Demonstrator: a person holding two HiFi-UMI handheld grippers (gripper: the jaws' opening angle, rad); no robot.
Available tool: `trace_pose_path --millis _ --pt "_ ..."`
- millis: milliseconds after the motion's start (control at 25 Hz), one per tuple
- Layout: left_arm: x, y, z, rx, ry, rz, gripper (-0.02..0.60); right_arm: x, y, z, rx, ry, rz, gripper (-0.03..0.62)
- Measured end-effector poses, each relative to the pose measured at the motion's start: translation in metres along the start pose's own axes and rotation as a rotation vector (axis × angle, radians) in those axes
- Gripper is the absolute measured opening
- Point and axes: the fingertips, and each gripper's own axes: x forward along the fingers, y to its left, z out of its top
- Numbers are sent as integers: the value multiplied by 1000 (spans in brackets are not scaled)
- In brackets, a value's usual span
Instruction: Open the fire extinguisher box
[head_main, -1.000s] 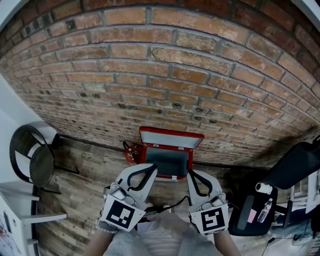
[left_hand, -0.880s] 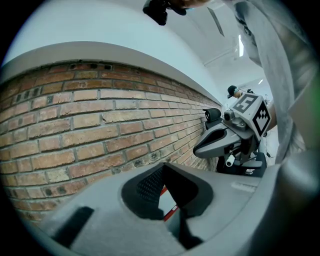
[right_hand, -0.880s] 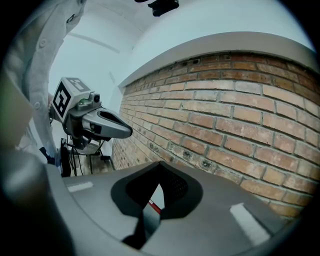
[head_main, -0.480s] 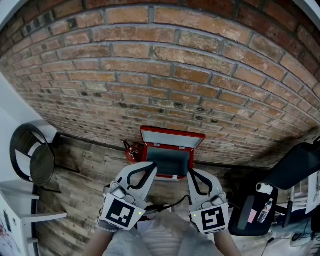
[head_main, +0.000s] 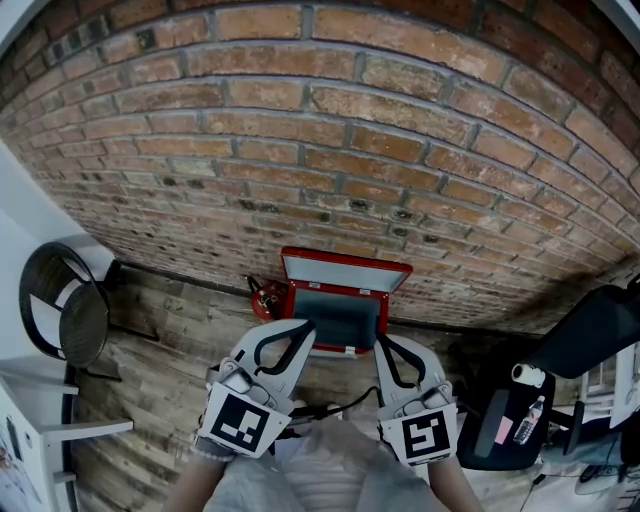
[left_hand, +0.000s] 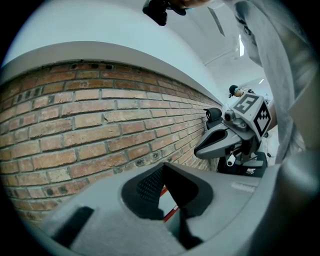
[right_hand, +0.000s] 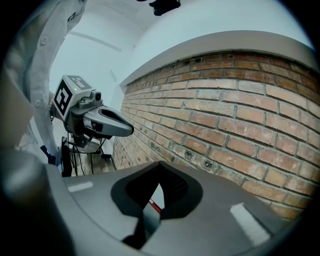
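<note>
1. One red fire extinguisher box (head_main: 338, 318) stands on the wooden floor (head_main: 170, 335), at the floor's far edge against the brick wall (head_main: 330, 150). Its lid (head_main: 345, 270) is raised and leans back on the bricks, and the inside shows dark grey.
2. A red fire extinguisher (head_main: 263, 298) sits just beside the box's left side, partly cut off by it.
3. The left gripper (head_main: 304, 327) and the right gripper (head_main: 384, 345) are held low in front of the box. Each has its jaws closed tip to tip, with nothing held.
4. The gripper tips cover the box's front corners, and its interior is too dim to read. In each gripper view only a sliver of red rim shows through the gap behind the closed tips.
5. Since a second ago, the lid has stayed open and both grippers have kept their places. Only the framing has drifted slightly.
</note>
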Motion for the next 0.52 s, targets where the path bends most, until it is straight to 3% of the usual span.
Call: trace_pose_path --millis 520 --pt "-1 3 -2 -1 7 13 -2 1 4 -7 -20 20 9 5"
